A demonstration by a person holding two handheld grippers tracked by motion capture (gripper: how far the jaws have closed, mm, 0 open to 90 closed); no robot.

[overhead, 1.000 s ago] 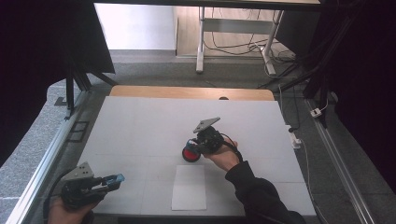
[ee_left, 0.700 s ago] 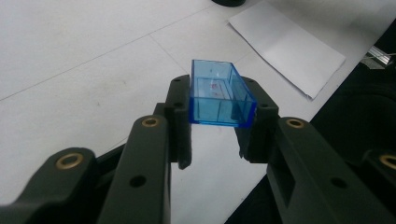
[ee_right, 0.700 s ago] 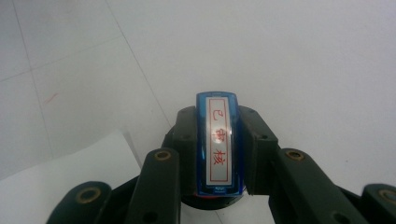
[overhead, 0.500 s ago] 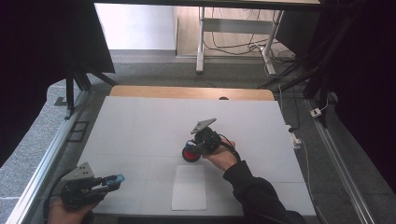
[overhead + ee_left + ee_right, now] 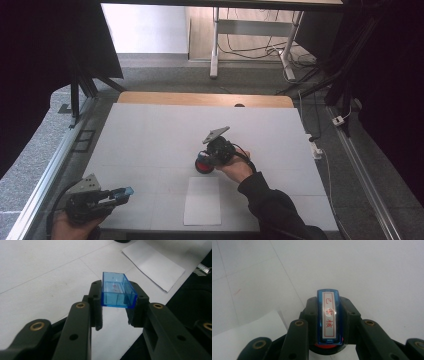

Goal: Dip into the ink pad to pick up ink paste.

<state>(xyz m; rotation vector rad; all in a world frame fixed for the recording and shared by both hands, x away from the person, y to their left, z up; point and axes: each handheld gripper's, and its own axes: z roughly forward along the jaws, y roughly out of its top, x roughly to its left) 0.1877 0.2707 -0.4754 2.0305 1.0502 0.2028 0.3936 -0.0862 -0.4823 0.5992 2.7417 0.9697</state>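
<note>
My left gripper (image 5: 119, 194) sits at the table's near left corner, shut on a clear blue plastic cap (image 5: 128, 191). In the left gripper view the cap (image 5: 117, 291) is pinched by its side walls between the jaws of that gripper (image 5: 116, 308), with its hollow side facing up. My right gripper (image 5: 206, 159) hovers over the middle of the table, shut on a stamp (image 5: 202, 165) with a red base. In the right gripper view the stamp (image 5: 330, 320) has a blue body and a white label with red characters, clamped in the gripper (image 5: 329, 322).
A white sheet of paper (image 5: 202, 201) lies on the white table (image 5: 150, 135) just in front of the right gripper; it also appears as paper (image 5: 155, 263) and paper (image 5: 242, 340). A wooden strip (image 5: 200, 99) edges the far side. Metal rails run along both sides.
The right gripper with the stamp has edged very slightly to the left. The left gripper has stayed where it was.
</note>
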